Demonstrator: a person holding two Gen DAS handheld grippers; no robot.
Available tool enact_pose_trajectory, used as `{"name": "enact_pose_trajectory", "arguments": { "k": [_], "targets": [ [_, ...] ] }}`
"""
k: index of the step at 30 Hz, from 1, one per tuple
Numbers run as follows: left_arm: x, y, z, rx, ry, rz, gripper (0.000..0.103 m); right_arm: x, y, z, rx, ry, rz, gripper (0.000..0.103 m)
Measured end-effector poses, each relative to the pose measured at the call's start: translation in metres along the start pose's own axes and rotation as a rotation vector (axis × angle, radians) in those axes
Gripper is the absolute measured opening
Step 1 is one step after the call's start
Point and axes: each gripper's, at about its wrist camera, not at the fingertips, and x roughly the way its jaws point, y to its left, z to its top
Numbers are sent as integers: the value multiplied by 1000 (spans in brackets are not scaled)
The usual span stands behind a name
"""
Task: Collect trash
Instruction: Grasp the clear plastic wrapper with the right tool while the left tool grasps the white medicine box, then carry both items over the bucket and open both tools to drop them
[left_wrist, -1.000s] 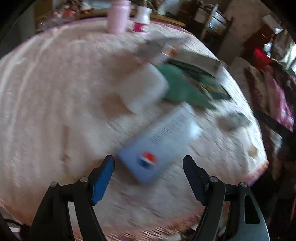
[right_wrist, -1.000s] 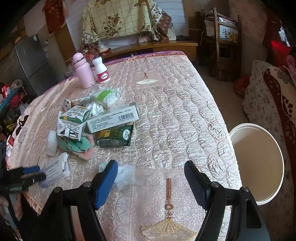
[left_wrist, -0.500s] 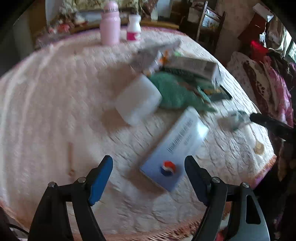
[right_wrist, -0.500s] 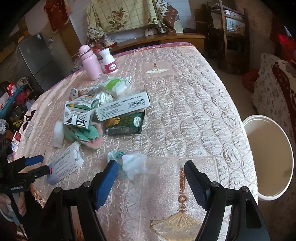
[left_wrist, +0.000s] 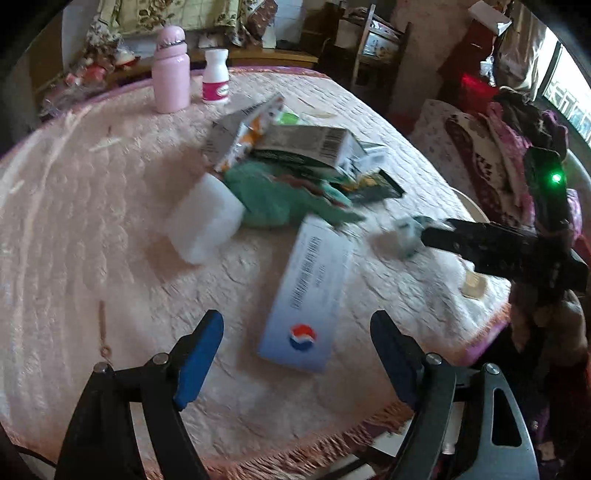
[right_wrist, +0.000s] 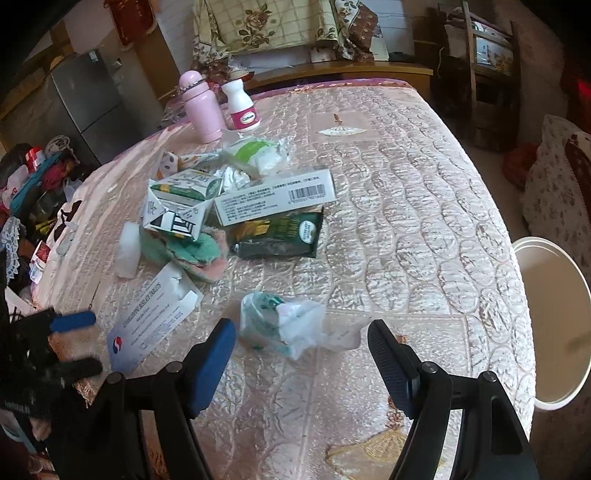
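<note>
Trash lies on a table with a pink quilted cloth (right_wrist: 406, 221). My left gripper (left_wrist: 297, 349) is open, with a flat light blue box (left_wrist: 308, 291) between and just beyond its fingers; the box also shows in the right wrist view (right_wrist: 155, 314). My right gripper (right_wrist: 301, 350) is open, right behind a crumpled plastic wrapper (right_wrist: 284, 321). Further back lie a long white box with a barcode (right_wrist: 275, 201), a dark green packet (right_wrist: 280, 234), a crushed carton (right_wrist: 177, 206) and a green-pink cloth (right_wrist: 192, 251). A white bin (right_wrist: 550, 321) stands on the floor at the right.
A pink bottle (right_wrist: 201, 107) and a white pill bottle (right_wrist: 242, 105) stand at the table's far side. A white foam block (left_wrist: 205, 221) lies left of the pile. A wooden chair (right_wrist: 480, 74) and clutter surround the table.
My left gripper has swung so the blue box now lies straight between its fingers. My right gripper has moved closer to the crumpled wrapper.
</note>
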Motion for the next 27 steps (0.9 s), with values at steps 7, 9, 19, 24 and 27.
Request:
{"name": "enact_pose_trajectory", "arguments": {
  "k": [7, 9, 19, 24, 27],
  "targets": [
    [36, -10, 5, 73, 34, 65, 82, 21, 12, 2, -49, 11, 1, 77],
    [45, -11, 6, 73, 44, 76, 82, 23, 13, 0, -56, 6, 0, 60],
    [38, -29, 16, 75, 4, 10, 52, -7, -1, -9, -52, -56, 33, 9],
    [29, -56, 22, 114, -37, -19, 52, -26, -16, -11, -37, -66, 27, 9],
    [35, -62, 27, 106, -32, -34, 52, -25, -24, -10, -22, -15, 10, 10]
  ]
}}
